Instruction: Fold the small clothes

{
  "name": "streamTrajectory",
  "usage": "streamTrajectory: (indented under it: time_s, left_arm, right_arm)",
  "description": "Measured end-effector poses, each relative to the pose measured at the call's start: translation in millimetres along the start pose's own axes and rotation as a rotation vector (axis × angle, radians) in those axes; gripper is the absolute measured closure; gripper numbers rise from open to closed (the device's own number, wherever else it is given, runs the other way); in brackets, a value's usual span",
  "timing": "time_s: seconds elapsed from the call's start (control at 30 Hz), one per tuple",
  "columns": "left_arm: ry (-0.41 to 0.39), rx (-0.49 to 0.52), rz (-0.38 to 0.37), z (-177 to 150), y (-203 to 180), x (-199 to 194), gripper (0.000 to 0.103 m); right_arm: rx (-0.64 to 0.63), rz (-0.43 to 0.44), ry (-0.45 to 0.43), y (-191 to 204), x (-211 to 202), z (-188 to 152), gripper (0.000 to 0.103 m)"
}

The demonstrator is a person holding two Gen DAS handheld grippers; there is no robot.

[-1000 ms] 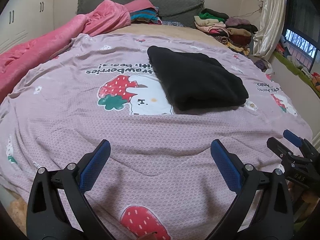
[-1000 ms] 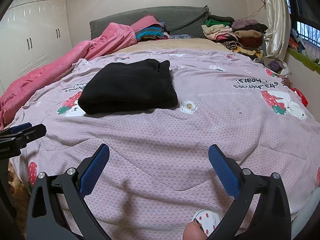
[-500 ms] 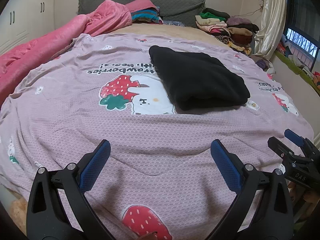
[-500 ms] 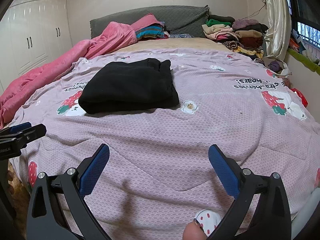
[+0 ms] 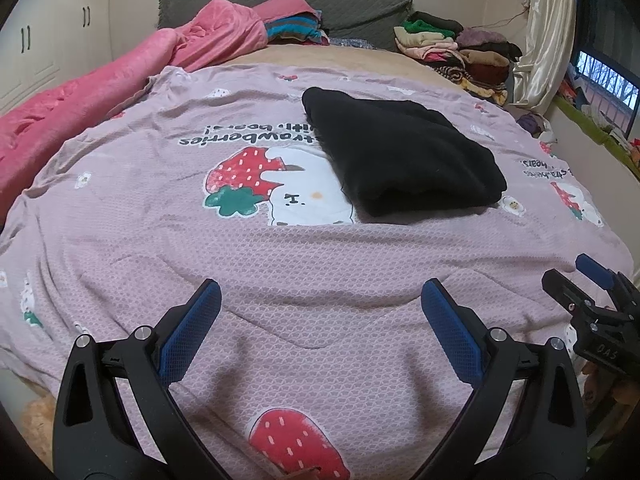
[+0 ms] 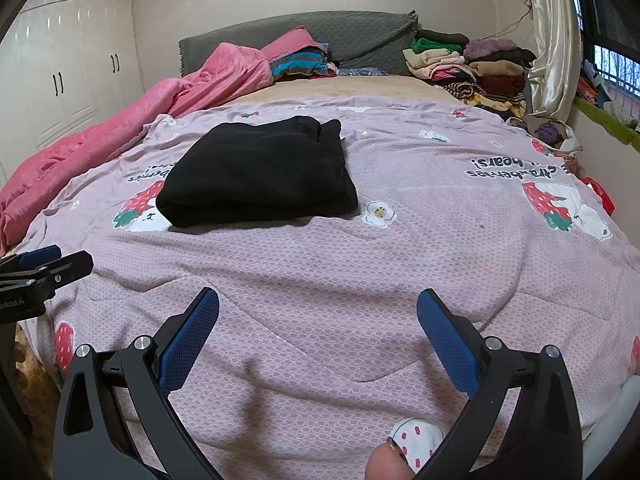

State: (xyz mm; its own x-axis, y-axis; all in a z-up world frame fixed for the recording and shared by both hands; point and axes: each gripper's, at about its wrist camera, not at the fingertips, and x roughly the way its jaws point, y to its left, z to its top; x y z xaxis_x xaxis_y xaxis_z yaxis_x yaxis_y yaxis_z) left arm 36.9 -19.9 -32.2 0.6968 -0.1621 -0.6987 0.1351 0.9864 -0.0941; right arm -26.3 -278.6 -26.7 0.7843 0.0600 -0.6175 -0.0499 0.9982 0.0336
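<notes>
Nothing moved: folded black garment (image 5: 400, 160) lies flat on bed (image 5: 160, 240); both grippers' (image 5: 320, 320) (image 6: 318, 320) jaws released, empty.

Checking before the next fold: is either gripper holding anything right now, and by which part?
Nothing is held. The left gripper and right gripper are both open over the bedspread, well short of the folded black garment.

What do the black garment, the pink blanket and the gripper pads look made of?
Black garment: likely fleece or soft knit; matte, fuzzy edges, thick fold.
Pink blanket: plush, probably coral fleece; soft sheen, deep rumples.
Gripper pads: blue, seemingly rubber or textured plastic; fine dimpled grid.
</notes>
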Motion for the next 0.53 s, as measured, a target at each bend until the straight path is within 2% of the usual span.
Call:
streamTrajectory:
  time_s: [0.17, 0.27, 0.3, 0.37, 0.43, 0.53]
  left_arm:
    - [0.035, -0.052, -0.028, 1, 12, 6, 0.009]
    - [0.060, -0.111, -0.028, 8, 37, 8, 0.009]
    - [0.058, -0.146, 0.005, 16, 60, 6, 0.009]
    - [0.014, -0.215, 0.085, 30, 105, 0, 0.009]
    - [0.017, -0.273, 0.192, 47, 169, 0, 0.009]
    - [0.013, -0.356, 0.404, 64, 263, 4, 0.009]
  right_arm:
    - [0.066, -0.066, -0.010, -18, -6, -1, 0.004]
    - [0.168, -0.191, -0.030, -57, -19, -2, 0.004]
    - [0.208, -0.239, -0.034, -75, -25, -5, 0.004]
    - [0.289, -0.394, -0.033, -125, -40, -14, 0.004]
    - [0.377, -0.584, -0.009, -185, -58, -30, 0.004]
    - [0.531, -0.862, 0.069, -271, -88, -67, 0.004]
